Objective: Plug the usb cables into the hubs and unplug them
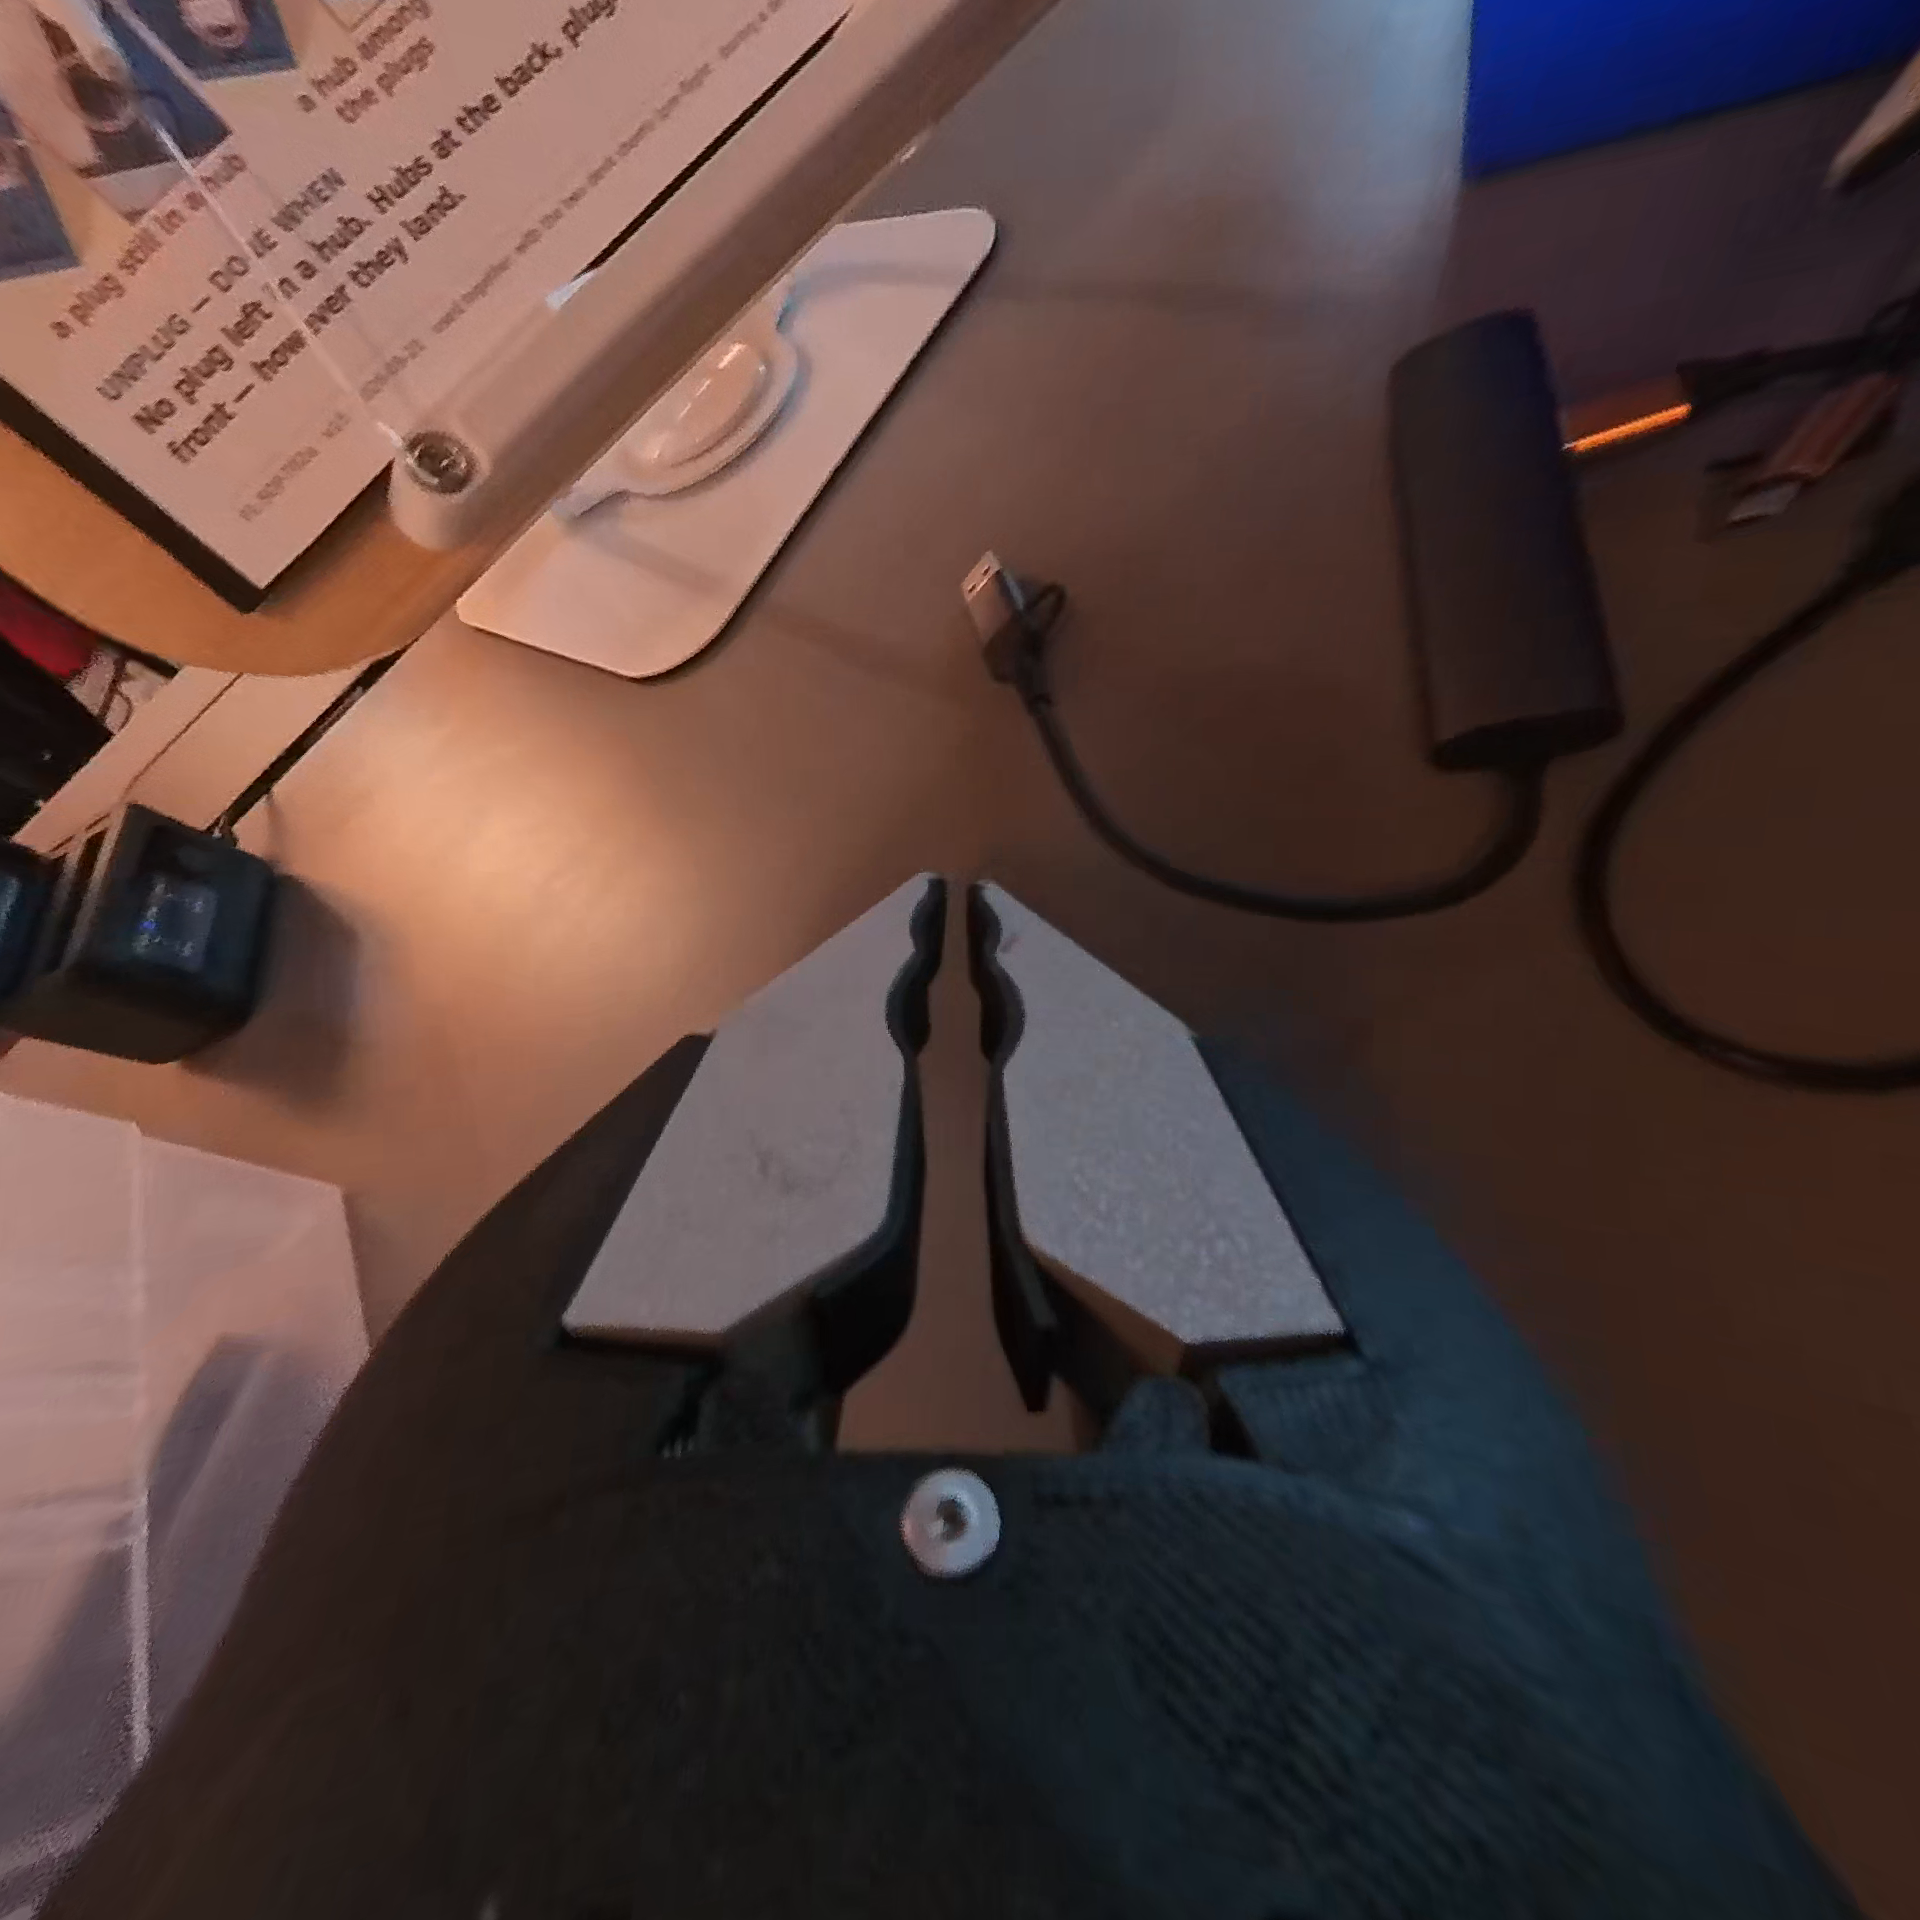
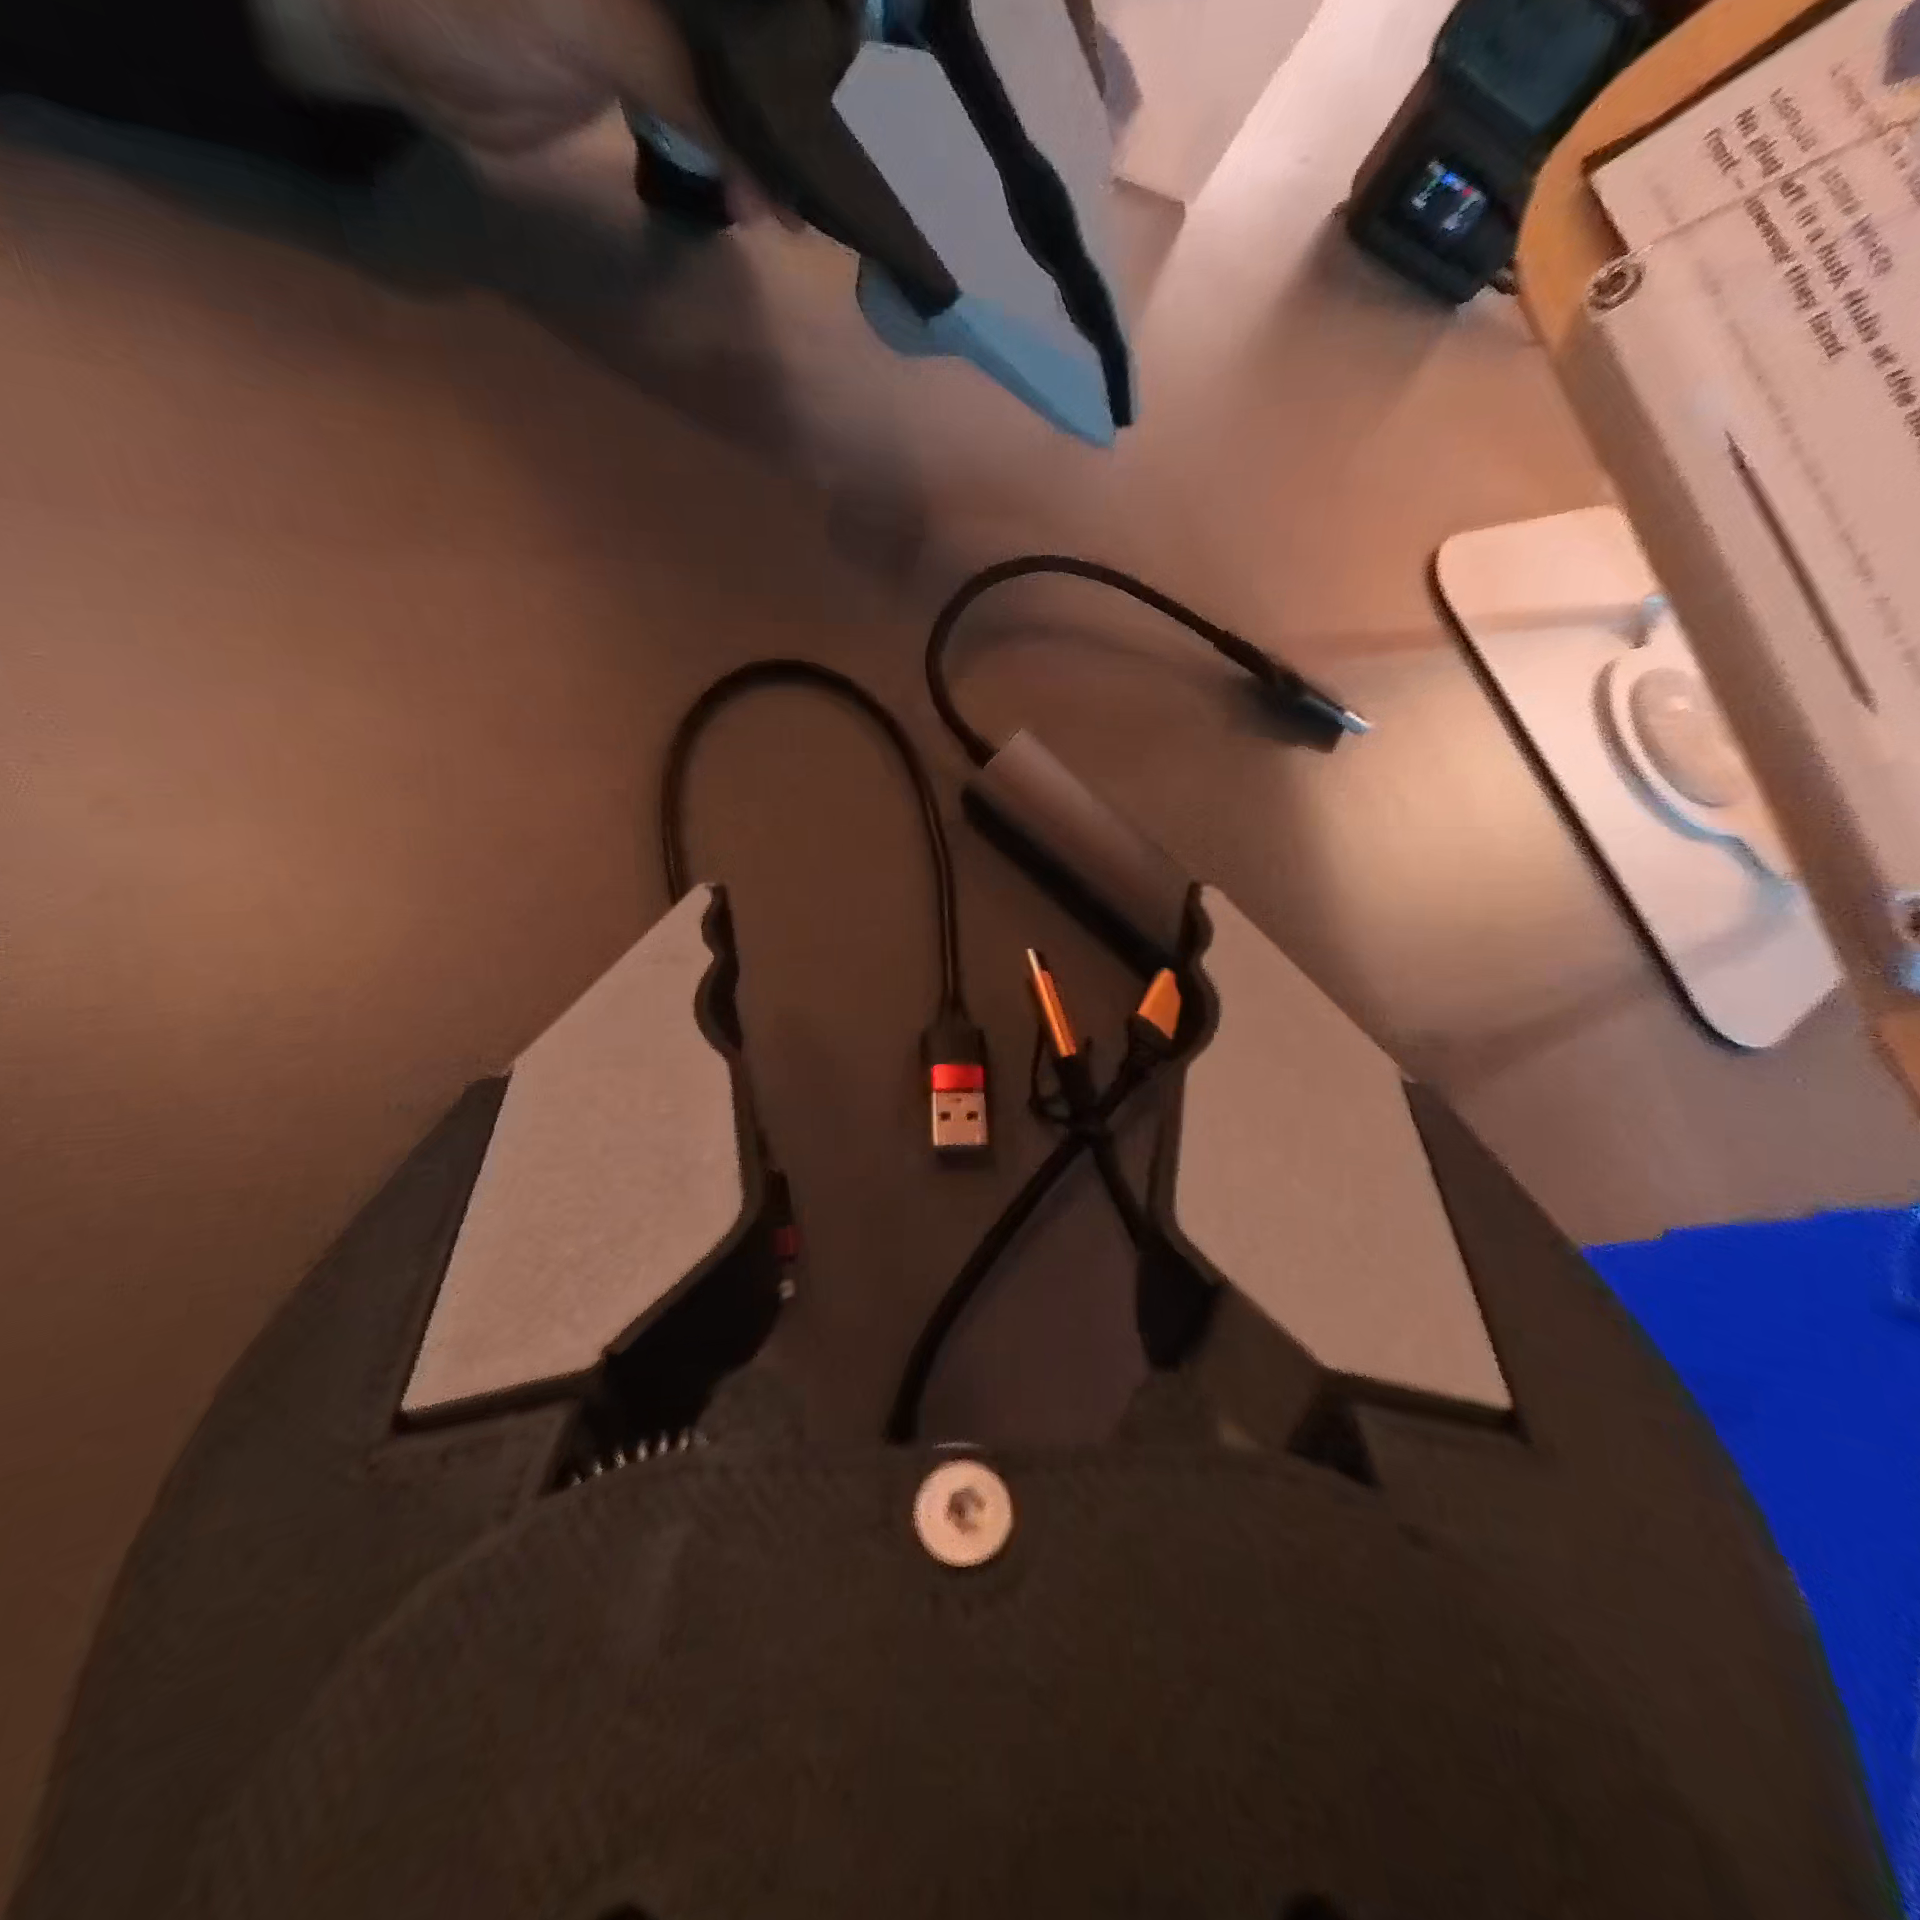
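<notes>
Above the desk, left gripper (image 1: 957, 885) hovers closed; right gripper (image 2: 954, 894) spread wide.

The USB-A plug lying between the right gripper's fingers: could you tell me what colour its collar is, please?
Red, on a black plug; the right wrist view shows it best.

In the left wrist view a dark, slim hub (image 1: 1507, 540) lies flat at the upper right of the frame, nothing plugged into the side that shows. Its own black lead curves from its near end toward the frame's middle and ends in a silver plug (image 1: 995, 613) lying loose. In the right wrist view a red-collared plug (image 2: 958, 1101) lies loose at the centre, its black cable looping upward. Just right of it lie two orange plugs (image 2: 1055, 1013), their black cables crossing. A grey hub (image 2: 1081, 821) lies tilted above them.
</notes>
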`<action>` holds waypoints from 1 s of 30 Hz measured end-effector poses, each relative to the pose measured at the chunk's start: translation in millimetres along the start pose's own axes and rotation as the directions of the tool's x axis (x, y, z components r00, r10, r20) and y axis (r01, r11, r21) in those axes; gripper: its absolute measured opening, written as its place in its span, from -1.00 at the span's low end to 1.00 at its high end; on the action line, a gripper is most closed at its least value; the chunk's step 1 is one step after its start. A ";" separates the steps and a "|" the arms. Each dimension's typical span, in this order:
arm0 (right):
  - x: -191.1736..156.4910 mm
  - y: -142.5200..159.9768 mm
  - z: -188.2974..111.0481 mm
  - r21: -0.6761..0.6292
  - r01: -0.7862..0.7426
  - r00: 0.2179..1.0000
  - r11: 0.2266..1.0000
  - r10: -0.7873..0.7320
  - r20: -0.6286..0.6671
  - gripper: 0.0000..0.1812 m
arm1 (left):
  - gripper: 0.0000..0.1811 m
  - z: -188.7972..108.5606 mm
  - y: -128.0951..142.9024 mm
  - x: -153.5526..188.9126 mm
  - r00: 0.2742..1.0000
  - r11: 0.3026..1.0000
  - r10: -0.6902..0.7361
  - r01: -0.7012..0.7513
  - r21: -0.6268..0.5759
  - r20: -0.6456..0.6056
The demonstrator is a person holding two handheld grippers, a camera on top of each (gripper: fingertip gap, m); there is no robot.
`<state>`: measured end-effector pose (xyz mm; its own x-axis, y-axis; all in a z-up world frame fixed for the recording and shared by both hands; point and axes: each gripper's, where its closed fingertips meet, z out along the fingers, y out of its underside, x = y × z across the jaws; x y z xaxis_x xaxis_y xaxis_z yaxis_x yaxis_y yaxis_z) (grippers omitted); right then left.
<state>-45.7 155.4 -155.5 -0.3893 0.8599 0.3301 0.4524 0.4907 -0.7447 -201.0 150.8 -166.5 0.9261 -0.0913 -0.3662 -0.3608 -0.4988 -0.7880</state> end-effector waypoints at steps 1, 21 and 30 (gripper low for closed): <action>-3.1 -1.1 -1.7 -0.002 0.022 0.999 1.000 -0.022 -0.025 -0.11 | -0.98 -1.6 1.3 -1.2 1.000 1.000 -0.007 0.007 -0.001 0.007; 18.8 -64.7 -39.6 0.240 -0.278 0.917 0.930 0.332 -0.223 0.21 | -0.96 -29.6 14.1 -25.9 0.961 0.999 -0.049 0.053 -0.007 0.271; 62.4 -59.8 22.6 0.136 -0.382 0.907 0.914 0.399 -0.134 0.16 | -0.29 -1.5 -3.1 -96.9 0.864 0.975 -0.221 0.207 0.081 0.452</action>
<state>-115.1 176.5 -103.5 -0.0655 0.9946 0.0799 0.4527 0.1010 -0.8859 -289.4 159.9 -127.8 0.8299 0.4211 -0.3659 -0.1690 -0.4353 -0.8843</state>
